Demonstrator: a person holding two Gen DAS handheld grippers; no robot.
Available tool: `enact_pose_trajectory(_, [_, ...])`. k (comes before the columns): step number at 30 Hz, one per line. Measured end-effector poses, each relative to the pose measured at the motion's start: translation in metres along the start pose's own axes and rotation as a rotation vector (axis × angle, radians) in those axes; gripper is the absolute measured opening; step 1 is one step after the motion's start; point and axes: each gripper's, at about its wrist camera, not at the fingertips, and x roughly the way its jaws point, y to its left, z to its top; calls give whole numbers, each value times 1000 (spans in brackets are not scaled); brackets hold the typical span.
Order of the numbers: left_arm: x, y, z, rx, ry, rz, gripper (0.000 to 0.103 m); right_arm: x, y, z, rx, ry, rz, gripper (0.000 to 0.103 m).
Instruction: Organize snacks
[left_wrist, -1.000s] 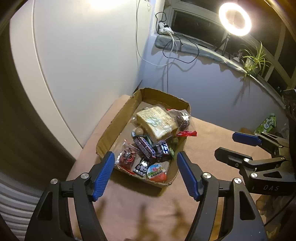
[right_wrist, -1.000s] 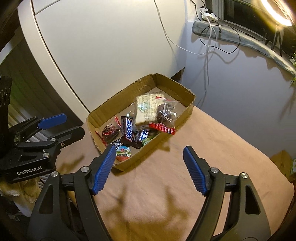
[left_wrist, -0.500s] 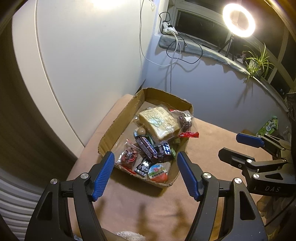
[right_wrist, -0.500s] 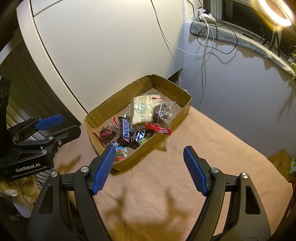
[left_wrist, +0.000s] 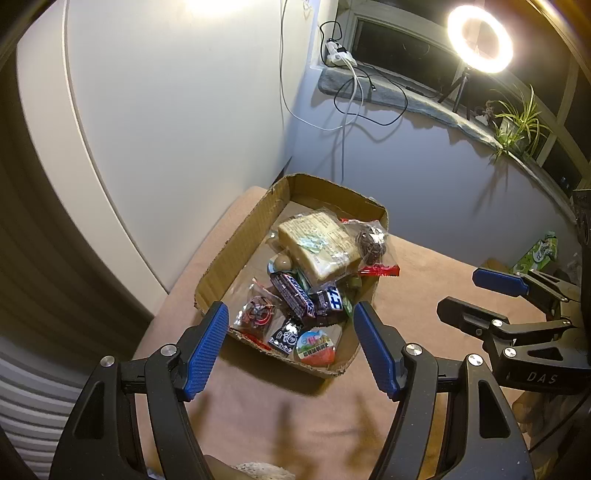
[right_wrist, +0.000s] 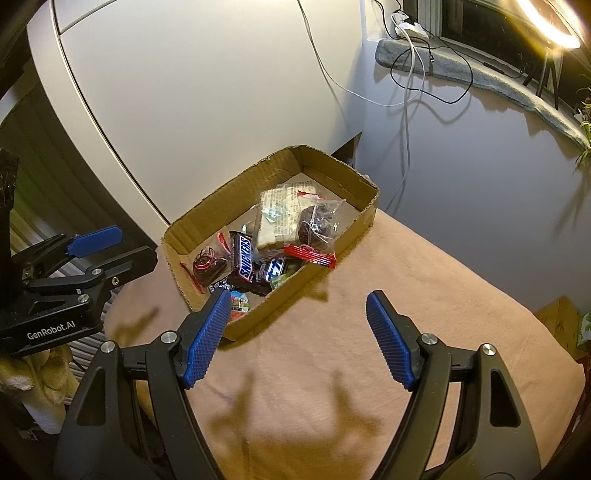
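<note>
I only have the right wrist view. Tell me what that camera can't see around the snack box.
Observer: A round egg-shaped treat lies whole at the near corner of the cardboard box; your view hides half of it behind a finger.
Operator: Report the right gripper.
Observer: The right gripper hangs open above the tan cloth, beside the box, holding nothing.
Operator: Give me the far side.
Observer: A green carton stands past the cloth's far edge, and a lit ring lamp sits on the windowsill.
</note>
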Motion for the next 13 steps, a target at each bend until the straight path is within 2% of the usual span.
enact_pose_trajectory(13, [4,-2,1,28,-6,12,70,4,-6,-1,12,6,-3,78])
